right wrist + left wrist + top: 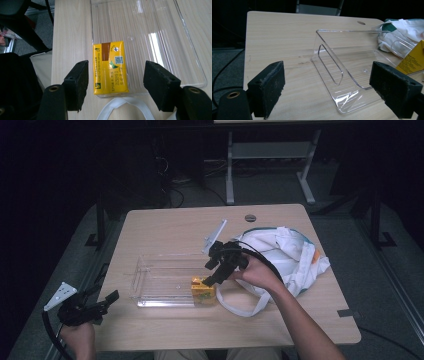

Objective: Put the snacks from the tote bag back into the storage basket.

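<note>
Clear plastic tray [160,282] holds one yellow carton [110,67]; left tongs [327,92] and right tongs [116,83] both gape, released.

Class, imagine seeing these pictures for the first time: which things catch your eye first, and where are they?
A bright yellow carton stands in the near right corner of a clear plastic tray at mid-table. The right hand-held gripper hovers open above it. A white cloth bag lies to the right.

Clear plastic open-topped tray [162,282]: interior free except yellow rectangular carton [203,291] at right end; white cloth bag [285,257] blocked beyond.
</note>
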Available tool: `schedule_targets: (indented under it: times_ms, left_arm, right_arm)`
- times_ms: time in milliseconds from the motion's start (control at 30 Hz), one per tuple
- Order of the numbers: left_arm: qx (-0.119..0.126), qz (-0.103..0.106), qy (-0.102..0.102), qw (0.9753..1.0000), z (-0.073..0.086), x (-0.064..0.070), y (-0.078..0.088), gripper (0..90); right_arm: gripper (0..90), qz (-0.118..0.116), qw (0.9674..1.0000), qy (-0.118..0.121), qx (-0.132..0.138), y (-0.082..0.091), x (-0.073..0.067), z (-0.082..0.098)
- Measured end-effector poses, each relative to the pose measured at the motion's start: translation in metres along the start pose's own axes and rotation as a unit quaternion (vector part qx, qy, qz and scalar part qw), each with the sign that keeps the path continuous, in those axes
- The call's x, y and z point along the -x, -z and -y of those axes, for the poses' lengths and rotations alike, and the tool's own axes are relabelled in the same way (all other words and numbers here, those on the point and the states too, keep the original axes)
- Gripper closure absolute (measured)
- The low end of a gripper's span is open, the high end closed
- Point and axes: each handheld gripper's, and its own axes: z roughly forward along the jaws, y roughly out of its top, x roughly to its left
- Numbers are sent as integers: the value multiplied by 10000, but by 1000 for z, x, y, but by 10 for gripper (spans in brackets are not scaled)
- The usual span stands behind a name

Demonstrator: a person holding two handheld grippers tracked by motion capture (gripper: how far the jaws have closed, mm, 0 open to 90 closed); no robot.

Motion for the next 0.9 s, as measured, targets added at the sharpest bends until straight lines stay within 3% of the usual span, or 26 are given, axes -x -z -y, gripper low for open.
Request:
schedule_targets:
  times_ms: [900]
  left_arm:
    - [-10, -12, -18, 10000, 0, -1, 0, 126]
  right_arm:
    - [328, 302, 9988, -360, 99, 27, 12, 15]
